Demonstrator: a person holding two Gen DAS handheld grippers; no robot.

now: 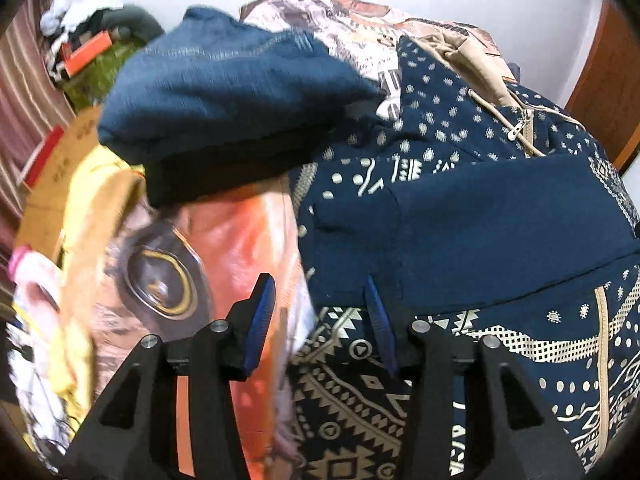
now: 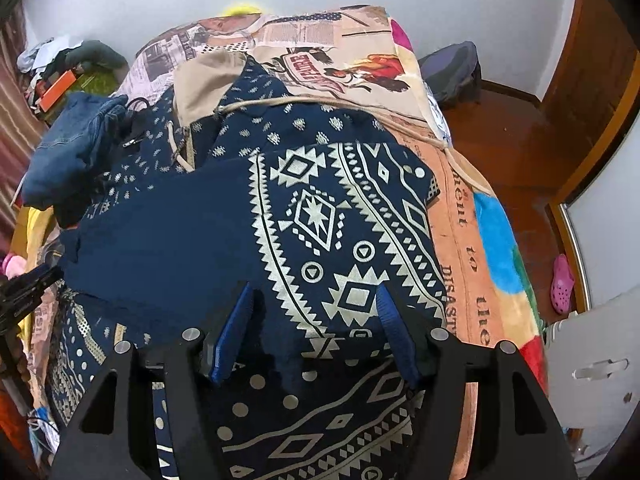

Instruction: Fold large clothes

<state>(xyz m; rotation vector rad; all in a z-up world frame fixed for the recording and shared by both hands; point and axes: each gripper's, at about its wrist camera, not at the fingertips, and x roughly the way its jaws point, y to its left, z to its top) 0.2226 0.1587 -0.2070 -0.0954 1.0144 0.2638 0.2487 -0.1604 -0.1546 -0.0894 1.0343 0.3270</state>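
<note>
The patterned hoodie [image 2: 312, 216] lies seemingly half-folded on the blanket [image 2: 472, 240]; the left gripper [image 1: 320, 312] and right gripper [image 2: 316, 320] are spread, pinching nothing.

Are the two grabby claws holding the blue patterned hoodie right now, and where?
No. Both the left gripper and the right gripper are open above the patterned hoodie, with no cloth pinched between their pads.

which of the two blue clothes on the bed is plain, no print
The folded jeans by the far left edge: plain denim with only stitching. The hoodie spread mid-bed is navy with cream geometric print and a beige hood lining.
</note>
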